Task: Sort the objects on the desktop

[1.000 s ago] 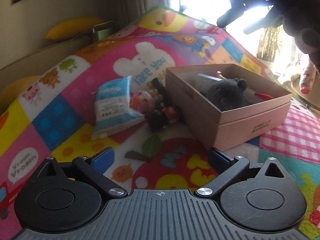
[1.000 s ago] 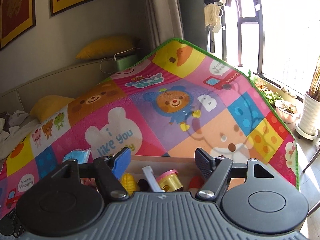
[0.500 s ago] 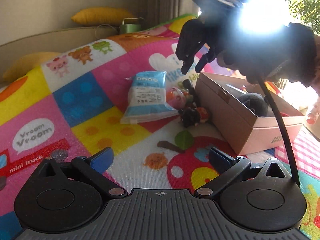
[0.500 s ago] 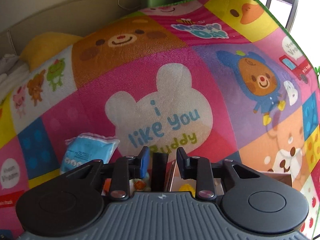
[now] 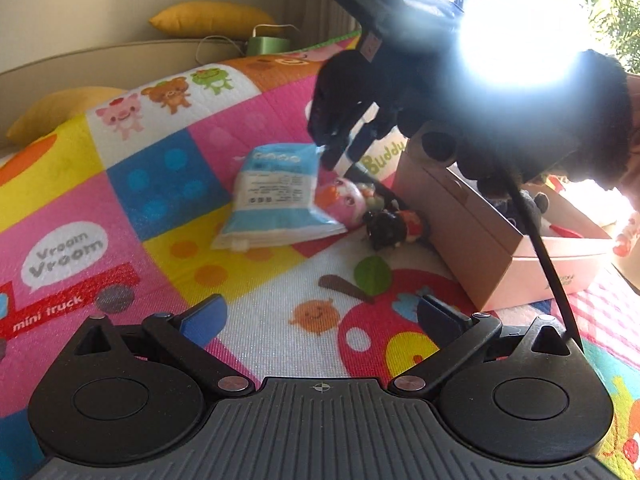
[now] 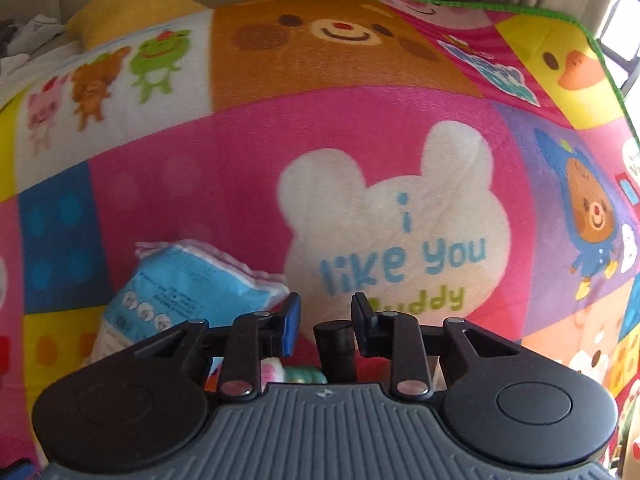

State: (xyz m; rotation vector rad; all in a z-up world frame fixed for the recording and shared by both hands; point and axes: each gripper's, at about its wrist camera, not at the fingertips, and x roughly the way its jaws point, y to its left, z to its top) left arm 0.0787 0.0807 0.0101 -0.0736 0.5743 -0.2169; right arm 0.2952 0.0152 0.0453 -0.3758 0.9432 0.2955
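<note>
A blue-and-white packet [image 5: 276, 200] lies on the colourful play mat [image 5: 160, 168], with a pink round toy [image 5: 346, 200] and a black-and-red toy [image 5: 390, 226] right beside it. An open cardboard box [image 5: 480, 248] stands to their right, holding a dark plush [image 5: 534, 204]. My right gripper [image 5: 344, 152] hangs just above the toys, held by a gloved hand. Its jaws are drawn narrow and hold nothing. In the right wrist view a black stick [image 6: 334, 336] lies on the mat below the right gripper [image 6: 325, 316], next to the packet [image 6: 180, 292]. My left gripper [image 5: 320, 316] is open and empty over the mat's apple print.
Two yellow cushions [image 5: 216, 20] [image 5: 52, 108] and a green box [image 5: 268, 44] with a cable sit behind the mat. A black cable [image 5: 548, 264] runs down from the right hand across the box. Glare from the window washes out the upper right.
My right gripper has swung down and to the left from above the box to just over the toys, and its jaws have closed. My left gripper has shifted slightly and rolled, still open.
</note>
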